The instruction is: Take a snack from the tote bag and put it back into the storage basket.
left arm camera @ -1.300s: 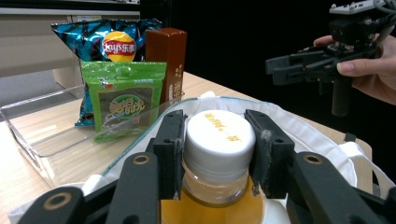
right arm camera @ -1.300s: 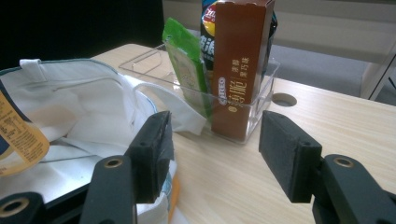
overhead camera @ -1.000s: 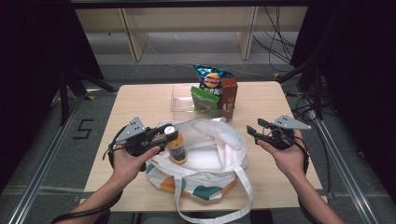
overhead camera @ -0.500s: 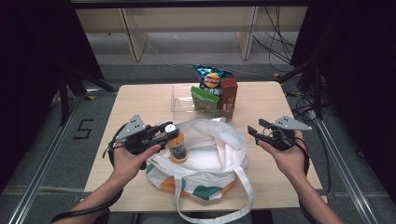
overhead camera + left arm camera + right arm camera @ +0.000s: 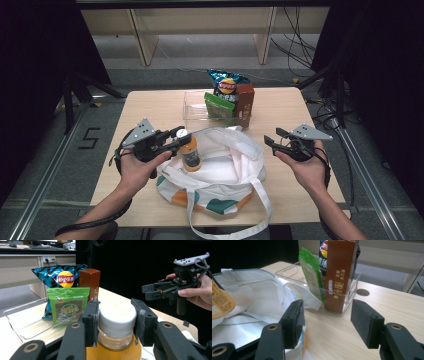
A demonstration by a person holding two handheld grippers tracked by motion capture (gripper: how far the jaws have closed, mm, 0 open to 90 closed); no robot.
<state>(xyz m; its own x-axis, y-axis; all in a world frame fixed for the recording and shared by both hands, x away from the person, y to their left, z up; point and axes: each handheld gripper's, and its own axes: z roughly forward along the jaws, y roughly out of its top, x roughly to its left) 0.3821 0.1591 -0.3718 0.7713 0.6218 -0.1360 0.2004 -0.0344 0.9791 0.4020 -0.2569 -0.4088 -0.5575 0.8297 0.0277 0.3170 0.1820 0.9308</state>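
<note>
My left gripper (image 5: 179, 136) is shut on the white-capped neck of an orange drink bottle (image 5: 190, 154). It holds the bottle roughly upright over the left rim of a white tote bag (image 5: 235, 155). In the left gripper view the pads press both sides of the cap (image 5: 117, 316). My right gripper (image 5: 271, 143) hangs open and empty to the right of the bag; in its own view the jaws (image 5: 327, 322) frame bare table beside the bag's cloth (image 5: 249, 302). The left gripper view also shows the right gripper (image 5: 153, 290) farther off.
A clear plastic tray (image 5: 194, 109) stands behind the bag. It holds a blue chip bag (image 5: 227, 85), a green packet (image 5: 216, 104) and a brown box (image 5: 245, 100). The bag's handles (image 5: 260, 205) trail toward the front table edge. The wooden table (image 5: 290, 115) shows bare wood to the right.
My left gripper has shifted the bottle slightly upward and back over the bag's rim. The right gripper has stayed where it was.
</note>
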